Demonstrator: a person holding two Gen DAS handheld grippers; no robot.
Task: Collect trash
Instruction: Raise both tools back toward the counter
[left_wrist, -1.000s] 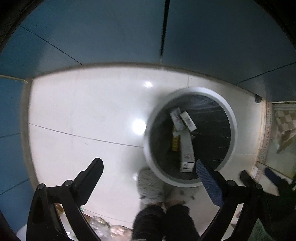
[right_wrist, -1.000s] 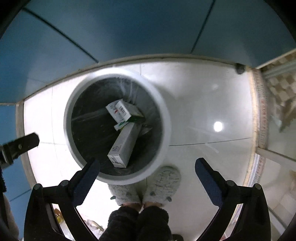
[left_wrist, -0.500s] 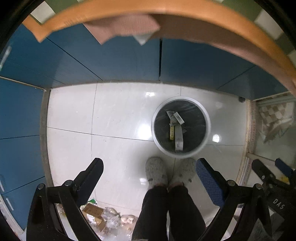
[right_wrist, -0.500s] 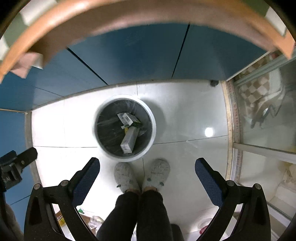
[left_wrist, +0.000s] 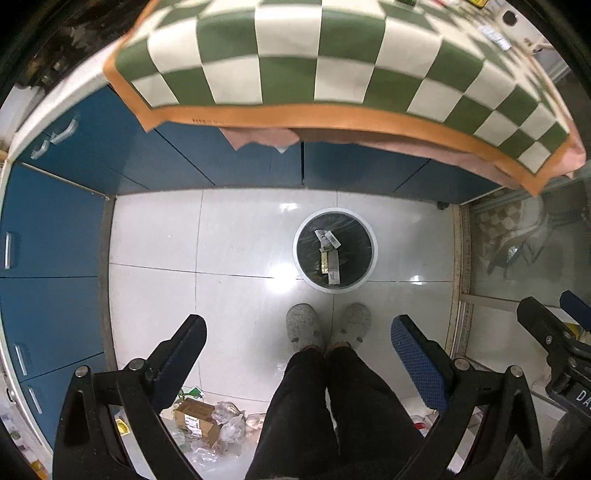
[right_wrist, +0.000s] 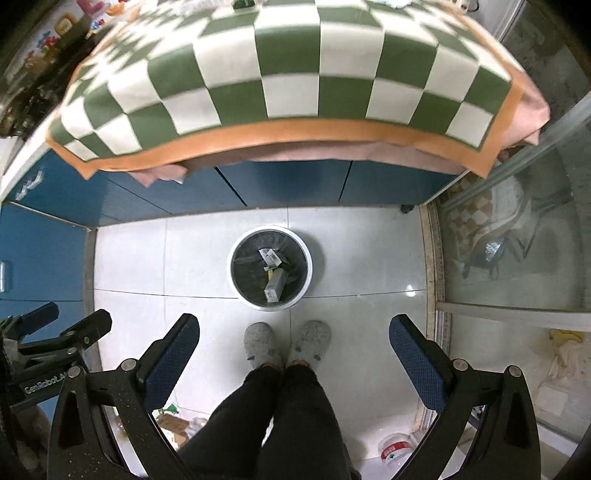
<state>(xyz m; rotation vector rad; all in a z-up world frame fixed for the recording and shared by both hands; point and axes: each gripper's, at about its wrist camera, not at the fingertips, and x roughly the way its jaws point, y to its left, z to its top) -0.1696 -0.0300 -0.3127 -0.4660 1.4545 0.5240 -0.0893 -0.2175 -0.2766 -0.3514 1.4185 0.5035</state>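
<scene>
A round white-rimmed trash bin with a black liner stands on the tiled floor, also in the right wrist view. Several small cardboard boxes lie inside it. My left gripper is open and empty, high above the floor. My right gripper is open and empty too, at about the same height. Each gripper shows at the edge of the other's view.
A table with a green-and-white checked cloth fills the top. Blue cabinets line the back and left. The person's legs and grey slippers stand before the bin. A box and crumpled wrappers lie on the floor. Glass door at right.
Both grippers have risen far above the bin, which now looks small. The checked tabletop has come into view at the top. Both stay open and empty.
</scene>
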